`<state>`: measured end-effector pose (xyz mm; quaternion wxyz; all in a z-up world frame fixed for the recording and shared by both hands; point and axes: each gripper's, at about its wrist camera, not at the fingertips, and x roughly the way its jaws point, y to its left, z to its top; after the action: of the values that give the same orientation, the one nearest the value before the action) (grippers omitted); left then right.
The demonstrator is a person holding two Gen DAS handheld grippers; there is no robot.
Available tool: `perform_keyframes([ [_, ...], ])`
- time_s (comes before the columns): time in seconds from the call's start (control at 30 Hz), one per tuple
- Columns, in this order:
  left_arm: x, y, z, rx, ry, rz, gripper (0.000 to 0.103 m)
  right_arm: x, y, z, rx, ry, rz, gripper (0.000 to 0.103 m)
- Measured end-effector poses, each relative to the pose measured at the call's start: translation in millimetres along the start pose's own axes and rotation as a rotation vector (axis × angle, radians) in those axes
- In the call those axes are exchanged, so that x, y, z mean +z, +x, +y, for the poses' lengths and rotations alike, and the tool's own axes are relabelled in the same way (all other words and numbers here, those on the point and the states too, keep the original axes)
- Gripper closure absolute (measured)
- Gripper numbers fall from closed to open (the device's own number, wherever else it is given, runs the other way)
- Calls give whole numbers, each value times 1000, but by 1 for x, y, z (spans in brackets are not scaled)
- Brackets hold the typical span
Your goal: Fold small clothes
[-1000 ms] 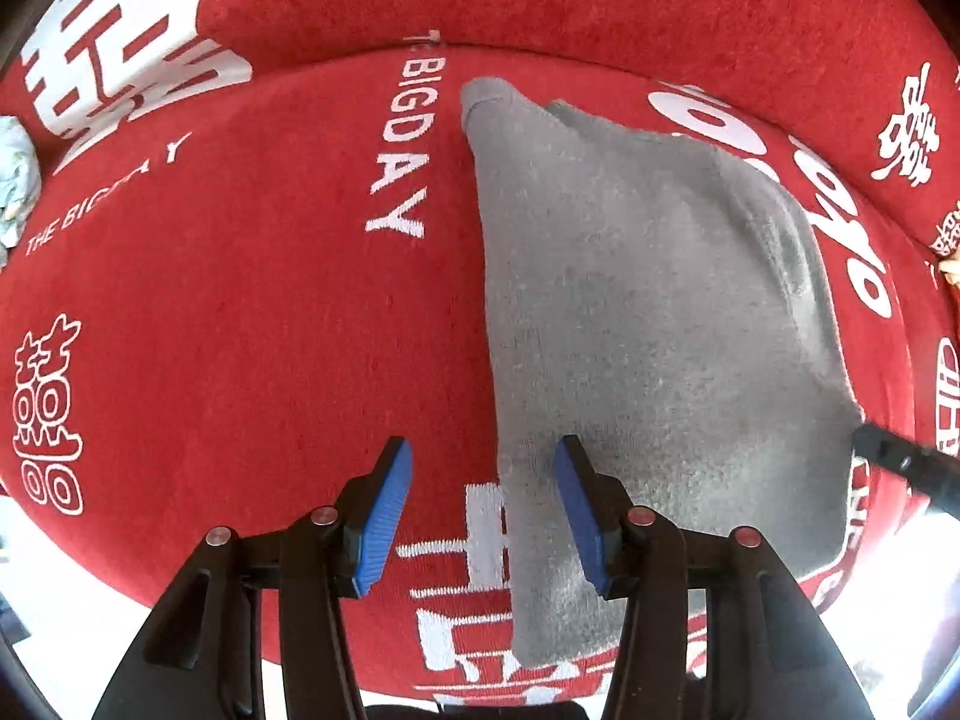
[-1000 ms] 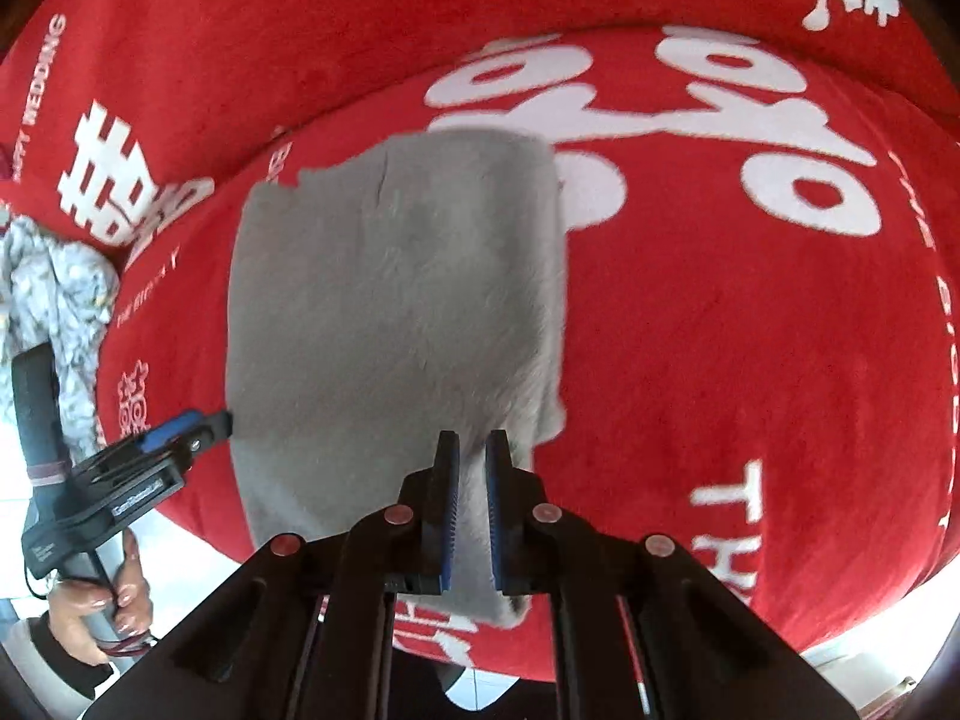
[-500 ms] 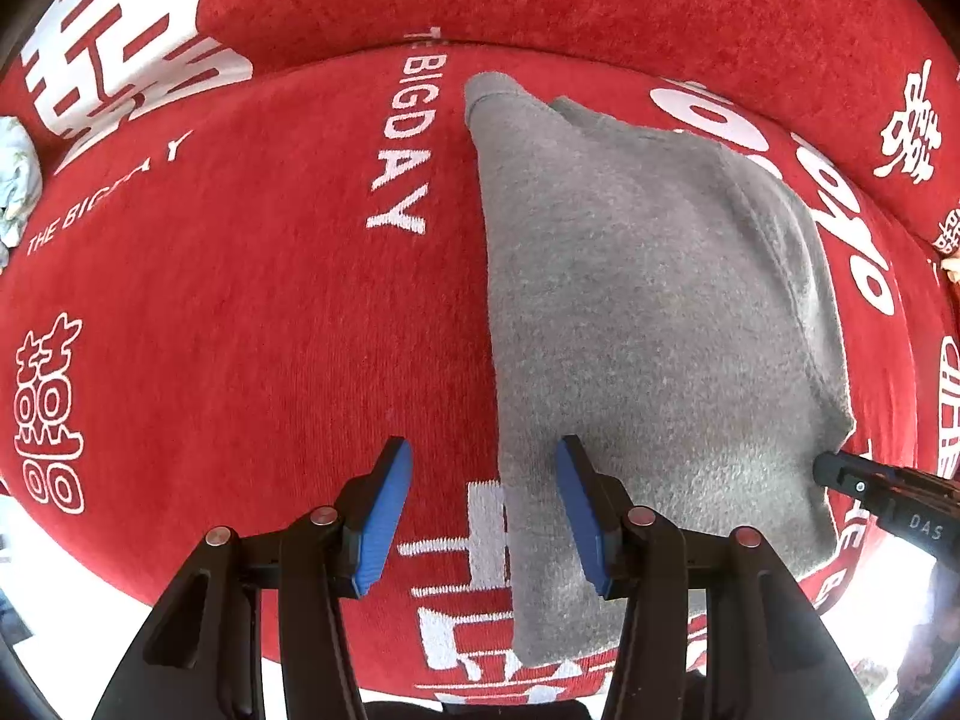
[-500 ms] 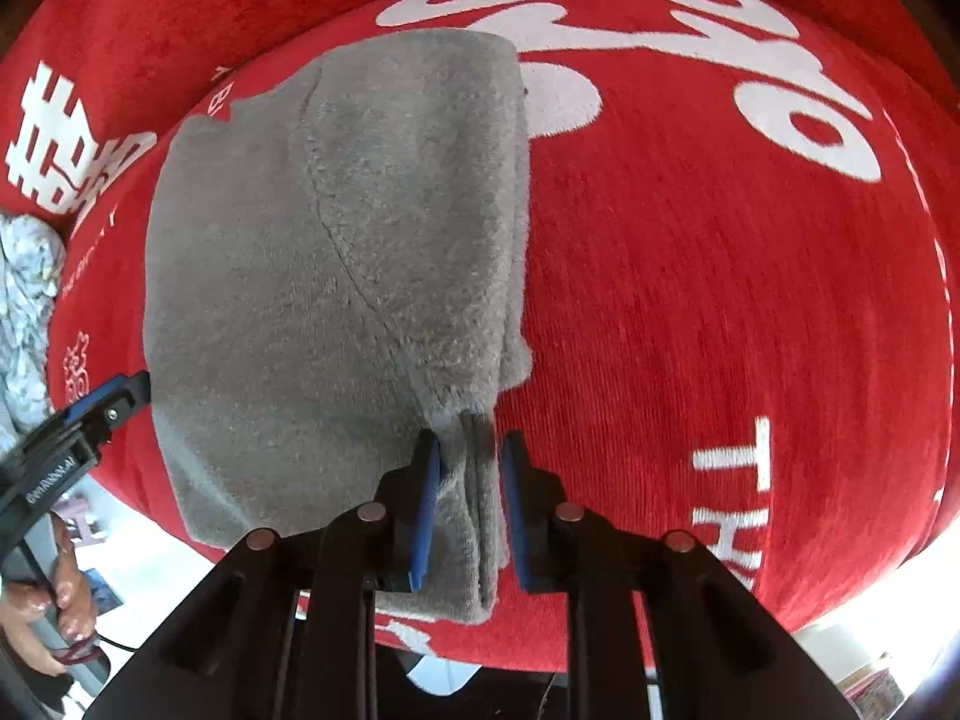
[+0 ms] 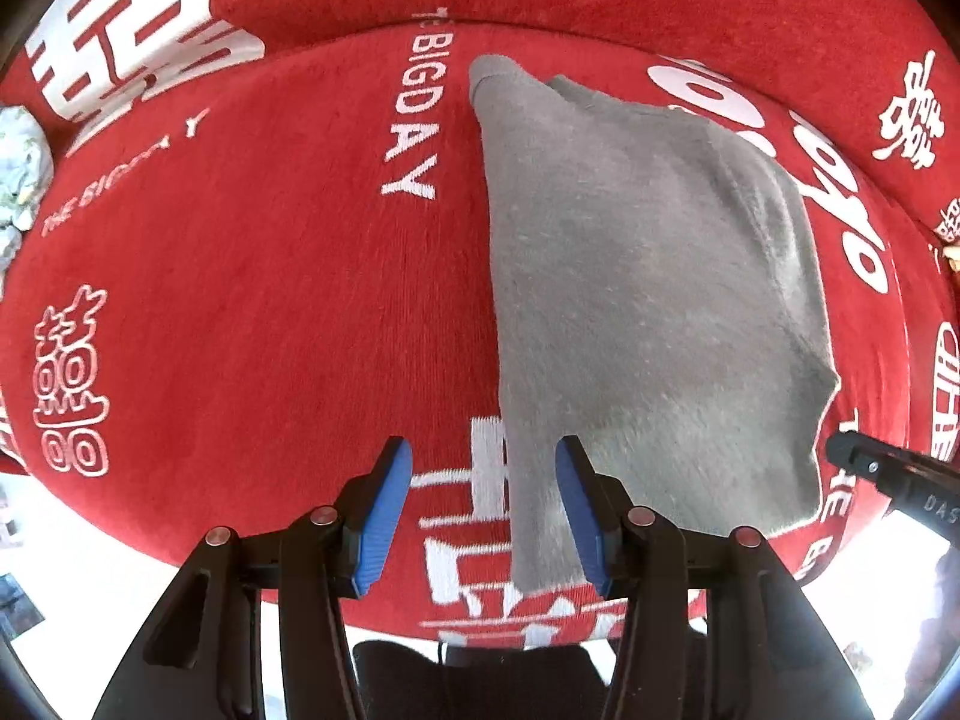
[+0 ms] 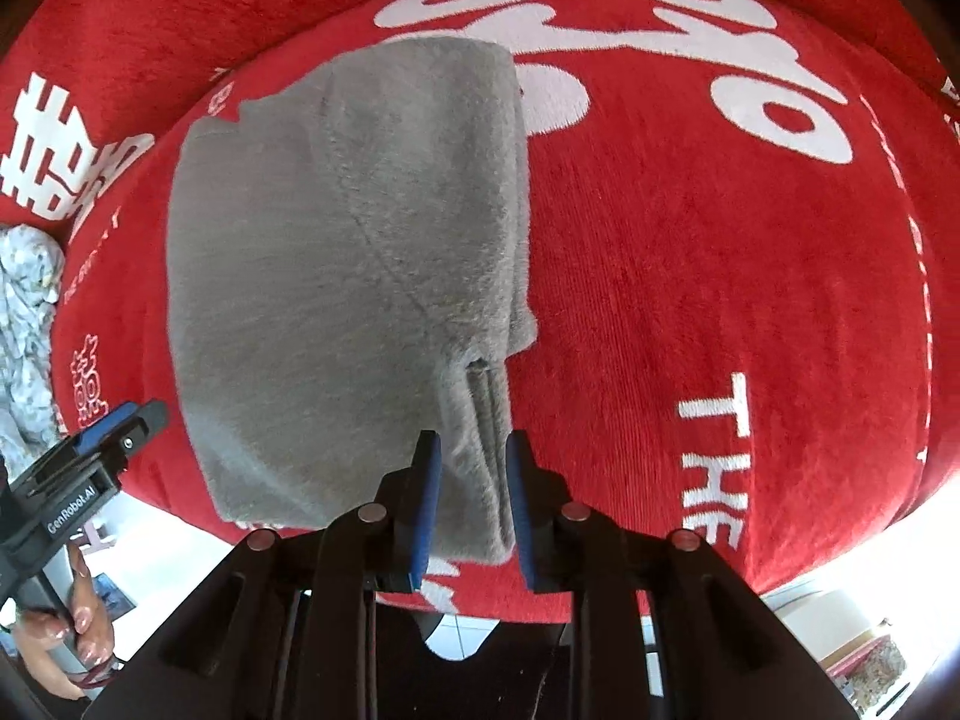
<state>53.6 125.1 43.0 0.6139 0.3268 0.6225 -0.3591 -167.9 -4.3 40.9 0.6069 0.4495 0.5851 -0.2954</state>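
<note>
The grey garment [image 5: 648,300] lies folded on the red cloth [image 5: 252,312]. The left gripper [image 5: 483,501] has its fingers wide, the garment's near-left edge between them. Only the right wrist view shows the right gripper [image 6: 471,495], fingers parted, straddling a thick folded corner.

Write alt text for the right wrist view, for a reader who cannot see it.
A folded grey garment lies on a red cover with white lettering, and the open right gripper straddles its near right edge. The left gripper, held by a hand, sits off the garment's near left corner. A pale crumpled cloth lies at far left.
</note>
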Motion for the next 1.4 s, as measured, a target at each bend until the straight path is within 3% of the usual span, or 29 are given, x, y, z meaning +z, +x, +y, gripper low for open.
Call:
perform_keyframes([
  [0.07, -2, -7, -2, 24, 13, 3, 49, -1, -10, 4, 5, -1, -12, 55],
  [0.1, -3, -11, -3, 26, 17, 7, 41, -2, -15, 6, 5, -2, -21, 51],
  [0.13, -4, -16, -4, 24, 14, 7, 19, -2, -20, 9, 2, -5, -31, 49],
  [0.17, -5, -22, -5, 21, 8, -3, 12, -3, -26, 11, -4, -7, -38, 49],
  [0.23, -7, -35, -6, 19, 10, -34, 12, -4, -36, 14, -16, -7, -46, 46],
  [0.37, -10, -51, -9, 15, 5, -33, 12, -4, -54, 23, -20, -18, -73, 26],
  [0.53, -12, -69, -7, 28, -14, -36, 12, -9, -77, 33, -81, -35, -124, 16],
  [0.63, -13, -76, -10, 55, 3, -37, 12, -10, -87, 36, -94, -39, -134, 0],
  [1.4, -12, -110, -16, 100, 7, -36, 12, -16, -127, 46, -143, -56, -156, 0],
])
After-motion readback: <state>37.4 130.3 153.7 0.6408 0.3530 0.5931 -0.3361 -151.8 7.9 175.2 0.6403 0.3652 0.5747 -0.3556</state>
